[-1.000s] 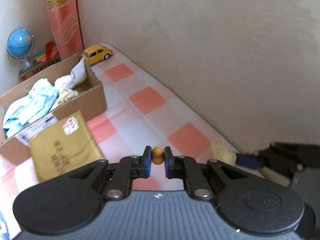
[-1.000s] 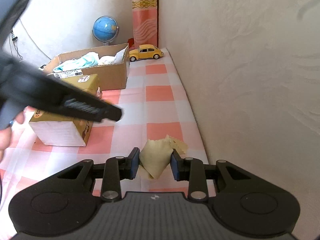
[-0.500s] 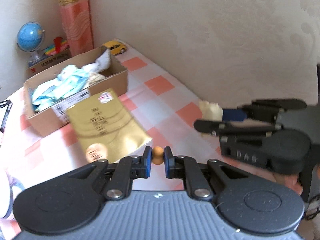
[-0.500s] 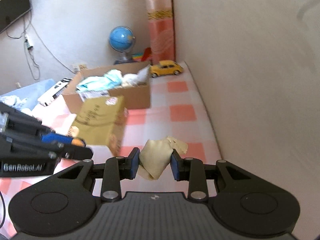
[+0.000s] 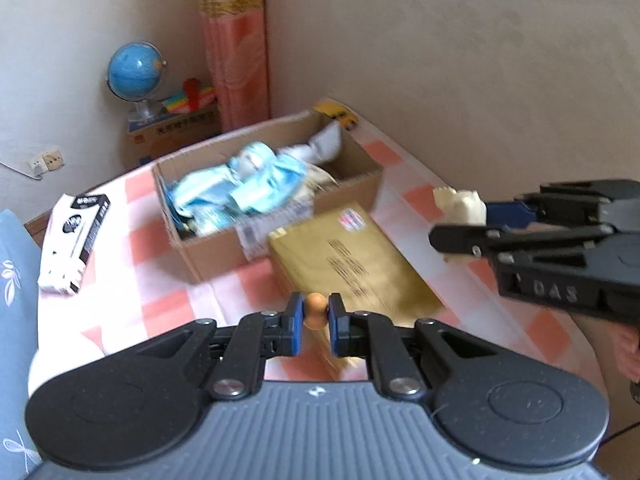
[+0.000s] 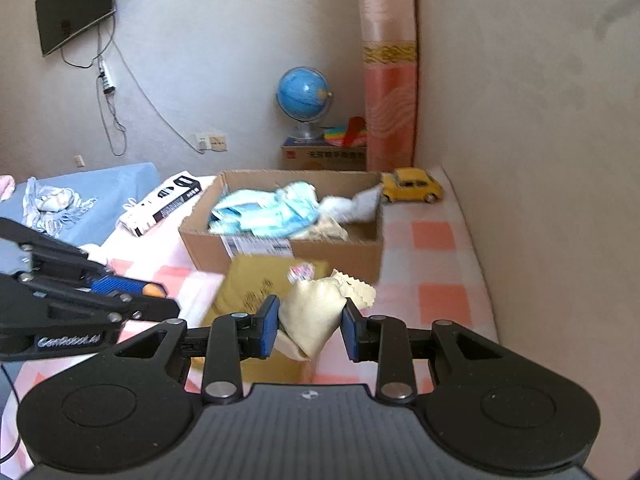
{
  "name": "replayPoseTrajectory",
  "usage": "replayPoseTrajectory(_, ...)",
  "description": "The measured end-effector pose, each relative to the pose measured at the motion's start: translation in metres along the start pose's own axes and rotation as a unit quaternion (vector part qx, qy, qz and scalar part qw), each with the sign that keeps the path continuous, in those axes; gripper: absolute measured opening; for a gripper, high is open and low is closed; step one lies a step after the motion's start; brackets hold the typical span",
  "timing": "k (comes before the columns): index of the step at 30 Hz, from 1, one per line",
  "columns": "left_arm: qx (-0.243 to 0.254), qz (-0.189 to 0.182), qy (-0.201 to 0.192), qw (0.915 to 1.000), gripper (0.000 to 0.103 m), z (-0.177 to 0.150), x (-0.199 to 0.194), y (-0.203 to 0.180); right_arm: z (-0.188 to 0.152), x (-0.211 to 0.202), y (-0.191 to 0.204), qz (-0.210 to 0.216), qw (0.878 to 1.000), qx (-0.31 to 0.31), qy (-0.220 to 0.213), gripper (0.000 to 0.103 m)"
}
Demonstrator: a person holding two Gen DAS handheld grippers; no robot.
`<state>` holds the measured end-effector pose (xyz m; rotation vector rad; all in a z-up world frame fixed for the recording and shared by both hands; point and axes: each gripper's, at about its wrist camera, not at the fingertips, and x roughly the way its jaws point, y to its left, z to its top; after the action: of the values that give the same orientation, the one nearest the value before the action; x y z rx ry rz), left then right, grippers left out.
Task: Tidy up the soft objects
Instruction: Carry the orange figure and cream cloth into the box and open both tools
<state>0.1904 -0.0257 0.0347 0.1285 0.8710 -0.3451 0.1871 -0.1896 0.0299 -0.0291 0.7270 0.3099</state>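
lower centre of the right wrist view: my right gripper point(image 6: 308, 326) is clamping a cream cloth point(image 6: 312, 316), pinched at its bunched middle so the corners hang free. lower centre of the left wrist view: my left gripper point(image 5: 316, 320) is pinching a small orange ball point(image 5: 316, 311) between nearly closed jaws. mid frame, a gold box point(image 5: 352, 264) is lying just before the cardboard box point(image 6: 280, 248), already holding blue and white fabrics, the likely drop point. upper centre: a globe point(image 6: 304, 94).
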Motion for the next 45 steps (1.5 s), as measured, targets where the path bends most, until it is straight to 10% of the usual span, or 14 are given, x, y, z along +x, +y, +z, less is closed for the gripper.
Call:
replayPoseTrajectory(15, -0.017, 0.053, -0.011, 0.9984, 0.013, 0.068, 0.07, 0.054, 0.041, 0.052, 0.003, 0.002, 1.0, -0.026, 0.009, 0.037)
replayPoseTrajectory(20, -0.026, 0.051, -0.01, 0.9983, 0.07, 0.075, 0.08, 0.061, 0.049, 0.064, -0.002, -0.006, 0.999, -0.033, 0.014, 0.037)
replayPoseTrajectory(22, -0.015, 0.062, -0.023, 0.9977, 0.077, 0.073, 0.077, 0.058, 0.052, 0.069, -0.005, -0.008, 0.999, -0.03, 0.014, 0.037)
replayPoseTrajectory(45, -0.021, 0.053, -0.065, 0.9962, 0.095, 0.05, 0.023, 0.043, 0.071, 0.073, -0.009, -0.015, 1.0, -0.023, 0.005, 0.037)
